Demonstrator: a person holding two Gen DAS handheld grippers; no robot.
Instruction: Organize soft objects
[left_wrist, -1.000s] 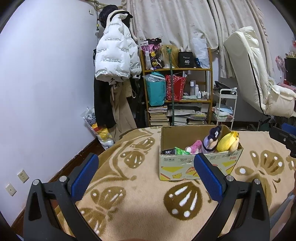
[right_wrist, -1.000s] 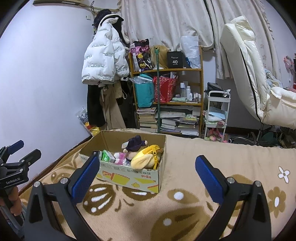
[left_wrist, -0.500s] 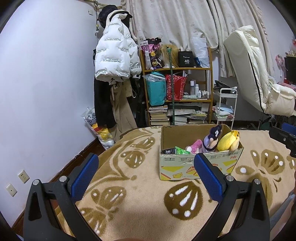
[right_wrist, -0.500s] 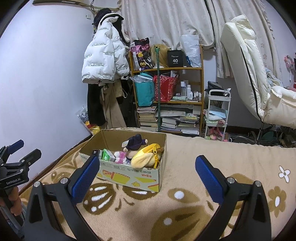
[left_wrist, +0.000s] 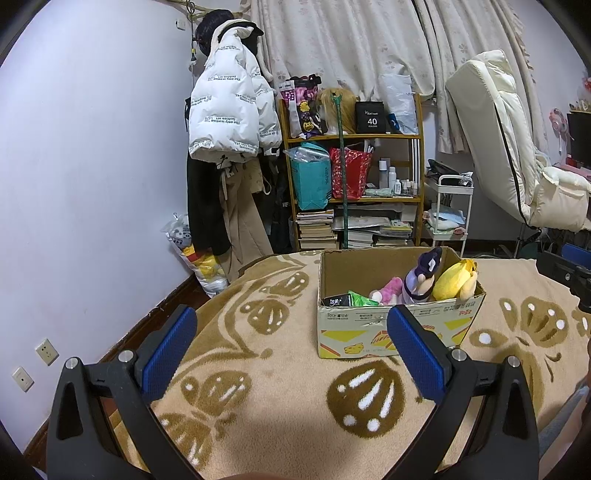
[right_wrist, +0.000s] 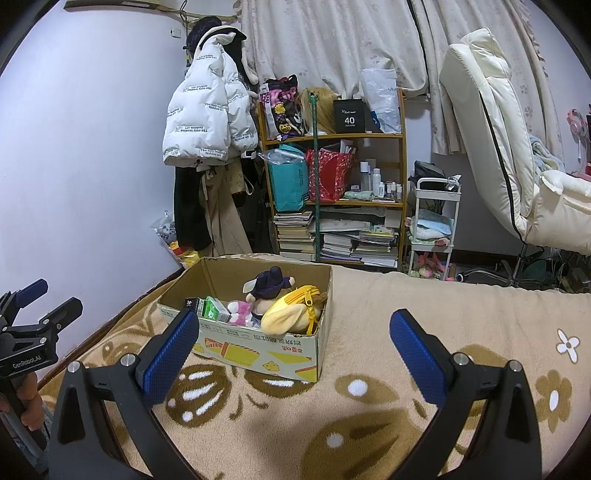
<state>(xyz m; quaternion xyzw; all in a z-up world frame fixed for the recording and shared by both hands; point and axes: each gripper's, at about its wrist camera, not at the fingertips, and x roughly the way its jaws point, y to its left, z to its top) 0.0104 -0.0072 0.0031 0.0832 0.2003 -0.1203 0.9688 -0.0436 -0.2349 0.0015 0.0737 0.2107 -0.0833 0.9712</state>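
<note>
- Hovering over the beige patterned blanket (left_wrist: 258, 391), the left gripper (left_wrist: 291, 350) and right gripper (right_wrist: 291, 350) both stand spread and empty.
- An open printed cardboard box (right_wrist: 258, 343) sits near the blanket's far edge, holding a yellow plush (right_wrist: 291, 314), a purple-hatted doll (right_wrist: 267, 286) and a green packet (right_wrist: 214, 308).
- A black box (right_wrist: 349, 116) on the wooden shelf (right_wrist: 332, 136) reads "40"; the left tool is marked "GenRobot.AI".

Both my grippers level, fingers spread wide, nothing between them. Left gripper (left_wrist: 291, 349) held low; right gripper (right_wrist: 293, 349) alongside. My hand (right_wrist: 27, 404) wraps the left handle.
</note>
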